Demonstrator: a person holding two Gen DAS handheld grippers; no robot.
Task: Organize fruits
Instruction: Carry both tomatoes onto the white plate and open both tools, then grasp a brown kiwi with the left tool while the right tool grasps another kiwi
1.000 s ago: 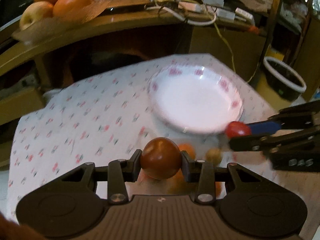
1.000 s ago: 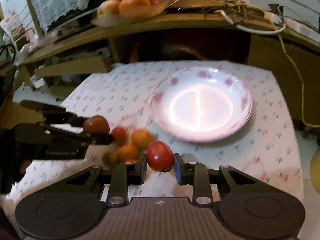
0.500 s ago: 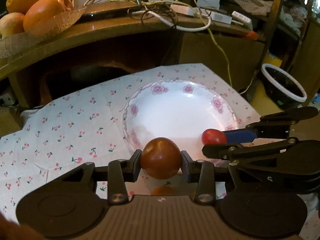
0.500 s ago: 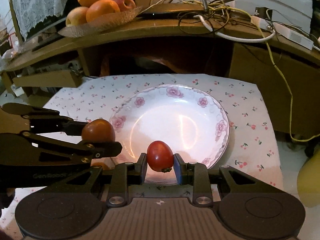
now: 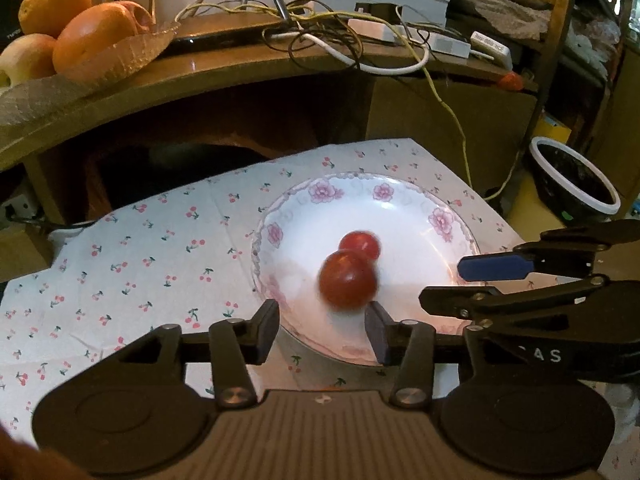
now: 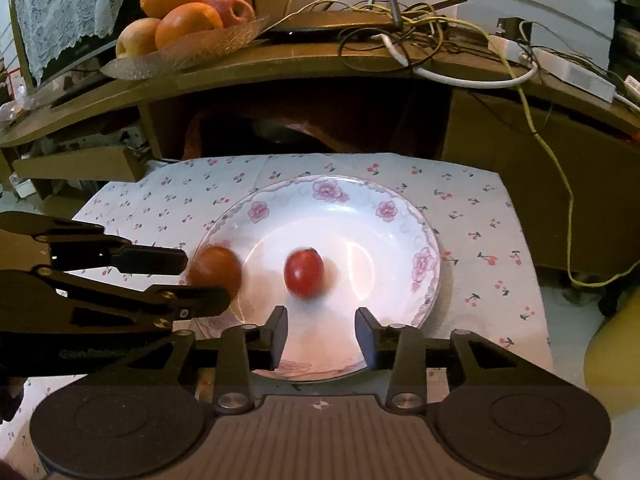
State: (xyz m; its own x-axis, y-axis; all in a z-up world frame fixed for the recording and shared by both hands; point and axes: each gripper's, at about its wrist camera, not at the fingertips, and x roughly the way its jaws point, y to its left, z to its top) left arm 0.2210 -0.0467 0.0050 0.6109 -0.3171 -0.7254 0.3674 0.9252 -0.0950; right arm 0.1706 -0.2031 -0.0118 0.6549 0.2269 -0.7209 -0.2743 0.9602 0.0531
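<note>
Both grippers stood with fingers spread, holding nothing: the left gripper (image 5: 322,330) just behind the brownish tomato (image 5: 347,279), the right gripper (image 6: 321,334) behind the red tomato (image 6: 303,273), both fruits on the floral plate (image 6: 424,264).

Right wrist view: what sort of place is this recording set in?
Most likely a lived-in home room, not a lab. A cherry-print tablecloth covers a small table holding a floral plate, and behind it a wooden shelf carries a fruit dish and tangled cables.
</note>
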